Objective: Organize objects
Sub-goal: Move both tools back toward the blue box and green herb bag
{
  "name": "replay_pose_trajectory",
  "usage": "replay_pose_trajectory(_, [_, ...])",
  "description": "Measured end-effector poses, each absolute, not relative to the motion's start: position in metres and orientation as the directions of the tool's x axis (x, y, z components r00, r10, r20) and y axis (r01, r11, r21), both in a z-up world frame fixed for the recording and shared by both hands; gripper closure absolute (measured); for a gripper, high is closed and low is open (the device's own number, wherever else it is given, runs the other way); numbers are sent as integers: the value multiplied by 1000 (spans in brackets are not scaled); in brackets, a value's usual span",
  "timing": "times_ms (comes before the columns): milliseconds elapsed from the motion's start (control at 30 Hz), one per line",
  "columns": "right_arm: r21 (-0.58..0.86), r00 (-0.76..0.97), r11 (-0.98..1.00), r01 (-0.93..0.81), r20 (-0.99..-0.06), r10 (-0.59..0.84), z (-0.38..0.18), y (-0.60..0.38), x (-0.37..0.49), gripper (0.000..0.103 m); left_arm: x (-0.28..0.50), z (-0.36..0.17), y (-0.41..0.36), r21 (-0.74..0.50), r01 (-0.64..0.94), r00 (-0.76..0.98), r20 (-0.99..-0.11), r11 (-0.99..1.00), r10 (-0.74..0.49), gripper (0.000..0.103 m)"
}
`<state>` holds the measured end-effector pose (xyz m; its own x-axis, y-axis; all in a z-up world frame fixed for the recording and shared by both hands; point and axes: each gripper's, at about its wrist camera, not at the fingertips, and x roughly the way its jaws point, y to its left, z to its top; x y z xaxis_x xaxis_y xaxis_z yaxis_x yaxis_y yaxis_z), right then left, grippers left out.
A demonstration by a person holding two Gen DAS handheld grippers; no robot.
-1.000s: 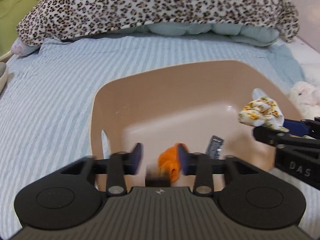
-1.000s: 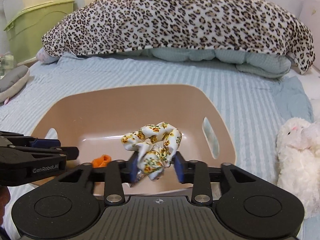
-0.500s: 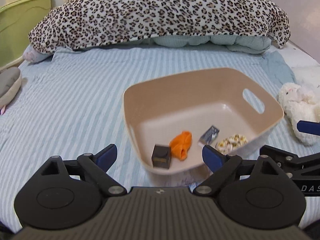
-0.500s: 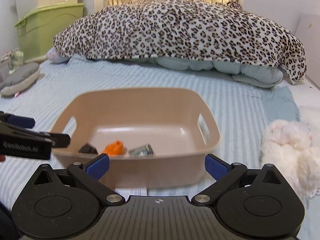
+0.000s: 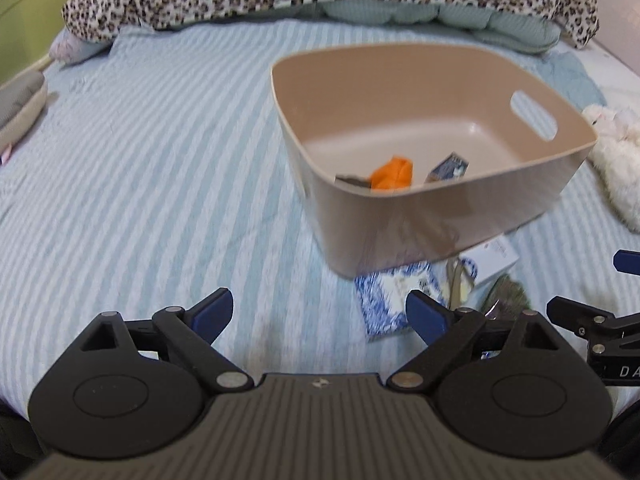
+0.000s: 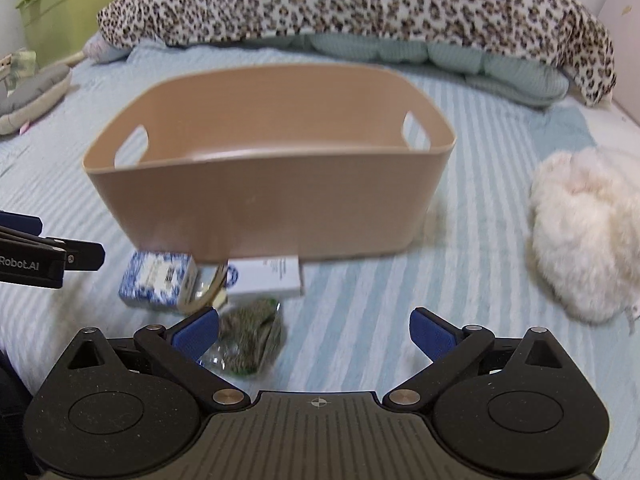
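A beige plastic bin (image 5: 448, 200) (image 6: 264, 200) stands on the striped bed. Inside it I see an orange cloth (image 5: 392, 174), a dark block (image 5: 352, 181) and a small blue packet (image 5: 448, 168). In front of the bin lie a blue-patterned box (image 6: 156, 280) (image 5: 388, 296), a white box (image 6: 266, 278) (image 5: 494, 258) and a greenish crinkly packet (image 6: 248, 336) (image 5: 506, 294). My left gripper (image 5: 320, 316) is open and empty, low and left of these items. My right gripper (image 6: 314, 334) is open and empty, just above the greenish packet's right side.
A white plush toy (image 6: 588, 232) lies right of the bin. A leopard-print blanket (image 6: 352, 4) over a pale quilt fills the back. A grey cushion (image 6: 28, 96) and a green storage tub (image 6: 76, 4) are at the far left.
Both grippers let go of their items into the bin, opened wide and pulled back and down. The loose items in front of the bin have come into view.
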<state>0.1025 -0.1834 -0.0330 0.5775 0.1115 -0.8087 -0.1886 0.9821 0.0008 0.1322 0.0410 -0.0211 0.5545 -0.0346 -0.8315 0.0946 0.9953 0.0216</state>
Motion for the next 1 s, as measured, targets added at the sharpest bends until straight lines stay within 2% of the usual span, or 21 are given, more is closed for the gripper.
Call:
replay_pose_trajectory(500, [82, 456, 978, -190, -875, 162, -82, -163, 124, 0, 149, -46, 28, 20, 122, 528, -848, 992, -47, 10])
replay_pose_trajectory(733, [83, 471, 987, -136, -871, 138, -89, -175, 123, 0, 159, -51, 15, -71, 134, 523, -842, 988, -131, 10])
replay_pose_trajectory(833, [98, 472, 988, -121, -870, 144, -90, -178, 121, 0, 163, -58, 5, -64, 138, 514, -848, 988, -127, 10])
replay_pose_trajectory(933, [101, 482, 987, -122, -863, 148, -89, -179, 115, 2, 168, -69, 3, -46, 112, 493, -865, 993, -96, 10])
replay_pose_trajectory(1000, [101, 493, 987, -129, -857, 152, -89, -178, 111, 8, 169, -74, 8, -85, 86, 481, -869, 993, -116, 9])
